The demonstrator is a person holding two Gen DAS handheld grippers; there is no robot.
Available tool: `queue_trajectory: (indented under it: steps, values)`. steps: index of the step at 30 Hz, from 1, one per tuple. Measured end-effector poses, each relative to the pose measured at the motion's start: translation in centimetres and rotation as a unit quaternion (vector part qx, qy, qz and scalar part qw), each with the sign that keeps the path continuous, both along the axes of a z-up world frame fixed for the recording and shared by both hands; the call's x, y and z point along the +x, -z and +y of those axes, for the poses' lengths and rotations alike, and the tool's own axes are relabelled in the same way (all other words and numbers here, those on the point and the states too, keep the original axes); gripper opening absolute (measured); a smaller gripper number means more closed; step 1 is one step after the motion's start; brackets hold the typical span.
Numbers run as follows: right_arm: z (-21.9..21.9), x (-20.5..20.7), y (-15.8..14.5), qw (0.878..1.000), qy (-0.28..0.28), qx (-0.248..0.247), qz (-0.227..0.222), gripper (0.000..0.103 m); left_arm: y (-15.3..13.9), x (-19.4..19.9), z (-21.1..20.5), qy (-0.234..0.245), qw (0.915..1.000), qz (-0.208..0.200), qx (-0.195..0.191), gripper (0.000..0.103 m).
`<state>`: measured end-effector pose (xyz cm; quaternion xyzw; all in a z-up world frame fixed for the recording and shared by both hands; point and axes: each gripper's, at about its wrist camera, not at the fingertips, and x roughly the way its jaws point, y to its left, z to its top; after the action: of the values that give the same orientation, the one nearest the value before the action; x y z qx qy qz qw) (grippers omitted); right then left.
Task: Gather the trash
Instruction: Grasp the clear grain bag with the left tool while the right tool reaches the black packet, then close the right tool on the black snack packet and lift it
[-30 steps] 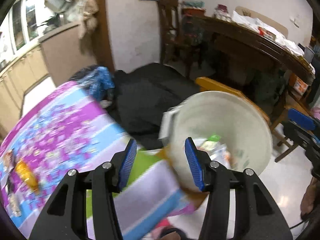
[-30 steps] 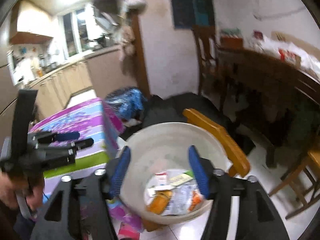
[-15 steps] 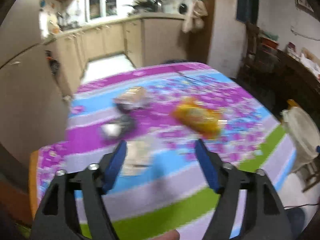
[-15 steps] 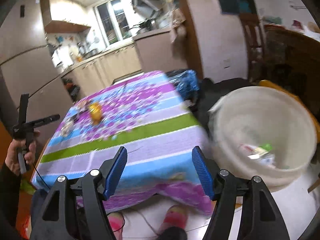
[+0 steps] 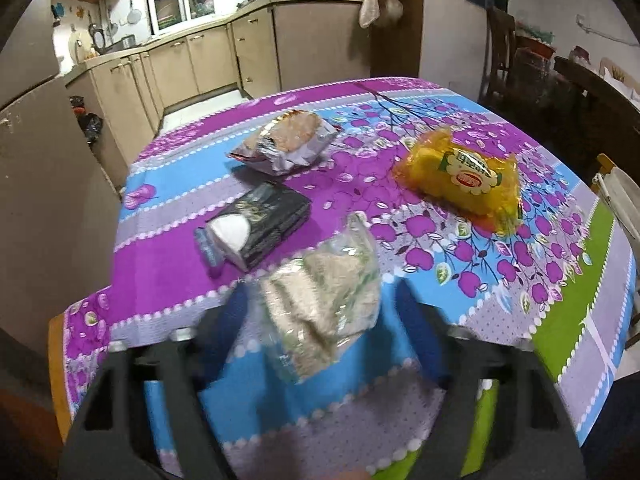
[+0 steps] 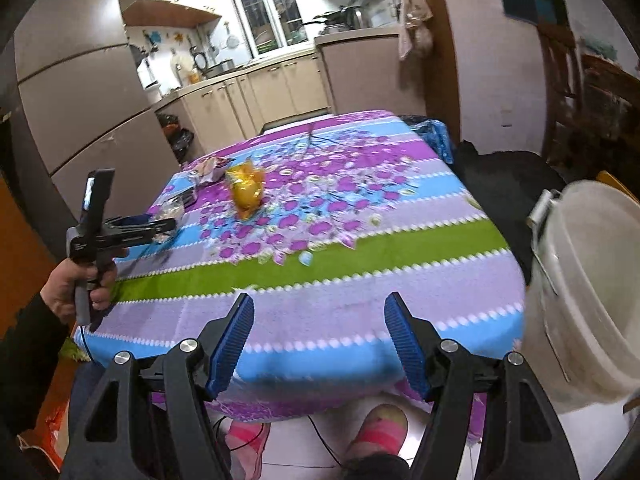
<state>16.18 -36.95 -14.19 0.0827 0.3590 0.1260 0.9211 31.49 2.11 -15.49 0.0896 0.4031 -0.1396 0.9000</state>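
Kitchen table (image 5: 560,320), frame centre, holds four wrappers: clear packet (image 5: 324,304) between the left gripper (image 5: 320,312)'s blurred, apart fingers, ungrasped; right gripper (image 6: 318,344) spread empty; bucket (image 6: 580,280) at right.

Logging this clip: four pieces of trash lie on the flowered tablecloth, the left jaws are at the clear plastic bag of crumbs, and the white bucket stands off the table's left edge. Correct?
Not quite. The right wrist view shows the white plastic bucket off the table's right edge, not the left. The rest holds: four pieces lie on the flowered tablecloth, and the left gripper is at the clear plastic bag of crumbs.
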Motion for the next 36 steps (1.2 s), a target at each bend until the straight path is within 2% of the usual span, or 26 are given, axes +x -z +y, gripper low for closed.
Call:
queue_trajectory:
  steps: [4,5,7,8,11,15,17,20,23,30,36]
  values:
    - [2.5,2.4,-1.5,0.999,-0.036,-0.013,-0.011,0.069,0.2,-1.1,0.5,0.000,0.9999,-0.014,-0.003,0.046]
    - [3.5,3.5,-1.8,0.999,-0.051,-0.013,-0.013,0.069,0.2,-1.3,0.5,-0.001,0.9999,-0.013,-0.008,0.045]
    - [5.3,5.2,-2.5,0.997,-0.075,-0.014,-0.017,0.068,0.1,-1.8,0.9,-0.003,0.9996,-0.015,-0.026,0.036]
    - [6.3,6.1,-2.7,0.996,-0.088,-0.015,-0.018,0.067,0.0,-1.8,1.2,-0.006,0.9994,-0.014,-0.030,0.036]
    - [10.9,9.7,-3.3,0.989,-0.145,0.004,-0.009,0.059,-0.6,-2.7,2.9,-0.029,0.9980,-0.019,-0.053,0.035]
    - [17.8,14.4,-2.7,0.980,-0.195,0.015,0.015,0.060,-1.6,-3.5,6.9,-0.081,0.9920,-0.028,-0.093,0.035]
    - [20.7,16.3,-2.0,0.977,-0.212,0.017,0.033,0.061,-2.2,-3.8,9.6,-0.120,0.9858,-0.032,-0.113,0.035]
    - [25.9,19.4,-0.9,0.975,-0.217,-0.003,0.039,0.072,-2.5,-3.9,12.3,-0.157,0.9786,-0.037,-0.128,0.035]
    - [29.5,21.7,0.0,0.977,-0.210,-0.024,0.039,0.080,-2.6,-3.8,13.8,-0.171,0.9749,-0.036,-0.138,0.035]
    - [34.2,24.9,2.0,0.977,-0.191,-0.071,0.055,0.085,-2.0,-3.2,15.7,-0.180,0.9687,-0.028,-0.169,0.035]
    - [35.7,25.6,3.4,0.975,-0.185,-0.115,0.053,0.084,-1.3,-2.4,15.6,-0.180,0.9677,-0.020,-0.175,0.035]
